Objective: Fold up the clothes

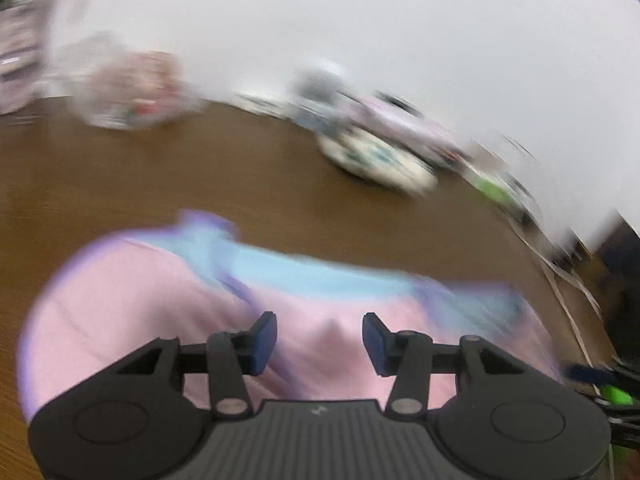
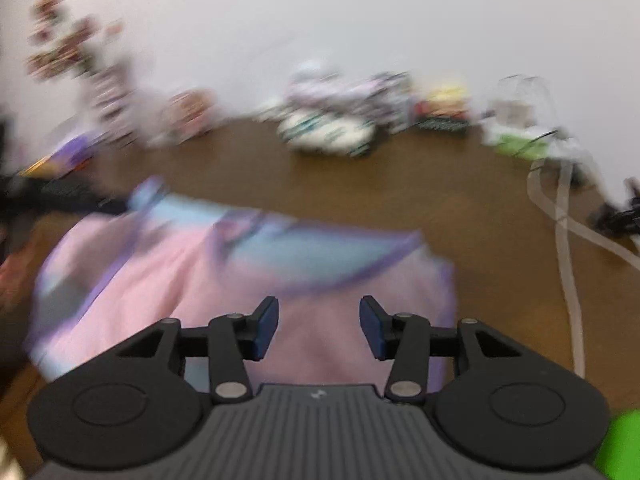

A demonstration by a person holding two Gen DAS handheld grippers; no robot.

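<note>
Left wrist view, pink garment (image 1: 120,312) on brown table (image 1: 200,184), motion-blurred

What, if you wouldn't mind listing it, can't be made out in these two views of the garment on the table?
- Garment: folds and type lost to motion blur in both views; near edge hidden behind the left gripper and right gripper.
- Clutter along the wall: too smeared to identify in either view.
- Green thing: cut off by the right view's edge.
- Whether the open jaws touch the cloth: unclear.
</note>
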